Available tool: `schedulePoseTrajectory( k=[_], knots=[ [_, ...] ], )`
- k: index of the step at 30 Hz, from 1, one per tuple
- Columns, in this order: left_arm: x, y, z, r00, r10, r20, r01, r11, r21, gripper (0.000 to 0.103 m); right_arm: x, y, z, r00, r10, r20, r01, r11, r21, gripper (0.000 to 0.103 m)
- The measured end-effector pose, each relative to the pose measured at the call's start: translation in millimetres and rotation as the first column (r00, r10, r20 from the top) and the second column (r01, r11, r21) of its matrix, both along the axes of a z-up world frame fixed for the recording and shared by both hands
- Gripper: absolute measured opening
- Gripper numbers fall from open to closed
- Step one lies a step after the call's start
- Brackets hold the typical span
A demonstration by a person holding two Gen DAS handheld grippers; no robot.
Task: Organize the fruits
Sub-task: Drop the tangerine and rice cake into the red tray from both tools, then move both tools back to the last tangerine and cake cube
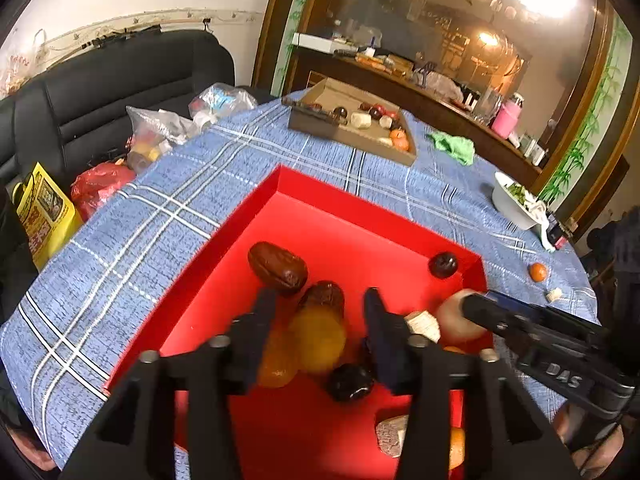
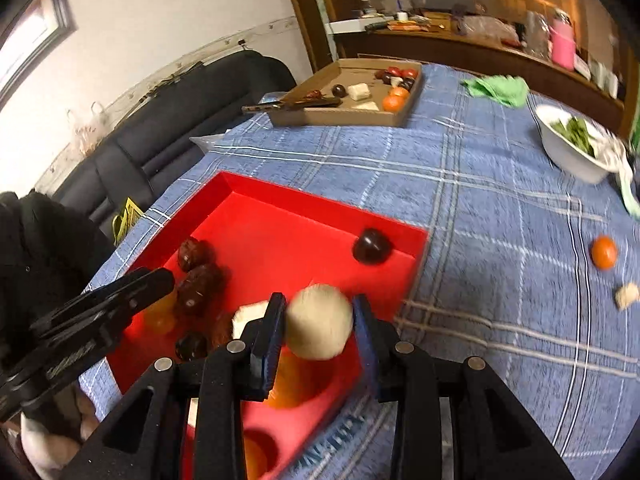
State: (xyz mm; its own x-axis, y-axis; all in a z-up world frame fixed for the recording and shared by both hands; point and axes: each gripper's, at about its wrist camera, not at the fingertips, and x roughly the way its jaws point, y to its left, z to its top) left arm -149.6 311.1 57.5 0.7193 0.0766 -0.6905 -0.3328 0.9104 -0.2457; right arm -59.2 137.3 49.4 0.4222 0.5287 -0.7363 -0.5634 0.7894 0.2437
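A red tray point(image 1: 280, 184) point(image 2: 248, 188) lies on the blue plaid tablecloth and holds brown dates point(image 1: 278, 266), dark round fruits point(image 1: 443, 265) point(image 2: 371, 246), white chunks and orange fruits. My left gripper point(image 1: 320, 312) is open over the tray, with a blurred yellow-orange fruit point(image 1: 318, 344) between and below its fingers. My right gripper point(image 2: 320, 320) has its fingers at both sides of a pale round fruit point(image 2: 320, 322) point(image 1: 456, 318) above the tray's near right corner; the fruit looks blurred.
A cardboard box point(image 1: 352, 136) point(image 2: 344, 116) with more fruits stands at the table's far side. A green cloth point(image 2: 496, 90), a white bowl of greens point(image 2: 568, 148), a loose orange fruit point(image 2: 604, 252) and a white chunk point(image 2: 626, 296) lie to the right. A black sofa with bags is left.
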Motion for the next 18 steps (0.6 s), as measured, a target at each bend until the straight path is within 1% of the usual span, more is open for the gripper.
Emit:
schedulePoseTrajectory(
  k=[2,6,9,11,14,18],
  knots=[
    [-2.8,-1.1,4.5,1.000,-0.004,0.016,0.004,1.000,0.004,0.058,-0.3,8.2,3.7,1.000,0.014,0.014,-0.014,1.000,-0.008,0.038],
    [-6.4,-7.7,11.8,1.000,-0.015,0.025,0.014,1.000,0.023,0.064,-5.5,15.7,12.0,0.998,0.031,0.052,-0.030,0.999,-0.021,0.038],
    [-8.7,-17.9,18.0,0.999,-0.013,0.029,0.011,0.998,0.069,0.075,-10.1,12.5,17.9,0.998,0.027,0.057,-0.026,1.000,-0.012,0.040],
    [-9.5,-27.8,23.2,1.000,-0.009,0.027,0.006,0.993,0.119,0.082,-13.2,4.3,20.7,0.998,0.014,0.060,-0.013,1.000,-0.009,0.041],
    [-11.1,-44.7,30.3,0.999,-0.030,0.030,0.024,0.984,0.176,0.083,-16.3,-12.7,23.2,0.998,-0.014,0.062,0.015,1.000,-0.007,0.041],
    [-14.1,-62.9,37.0,0.998,-0.061,0.033,0.053,0.977,0.208,0.083,-17.8,-41.5,25.6,0.996,-0.058,0.067,0.059,0.998,-0.006,0.043]
  ],
)
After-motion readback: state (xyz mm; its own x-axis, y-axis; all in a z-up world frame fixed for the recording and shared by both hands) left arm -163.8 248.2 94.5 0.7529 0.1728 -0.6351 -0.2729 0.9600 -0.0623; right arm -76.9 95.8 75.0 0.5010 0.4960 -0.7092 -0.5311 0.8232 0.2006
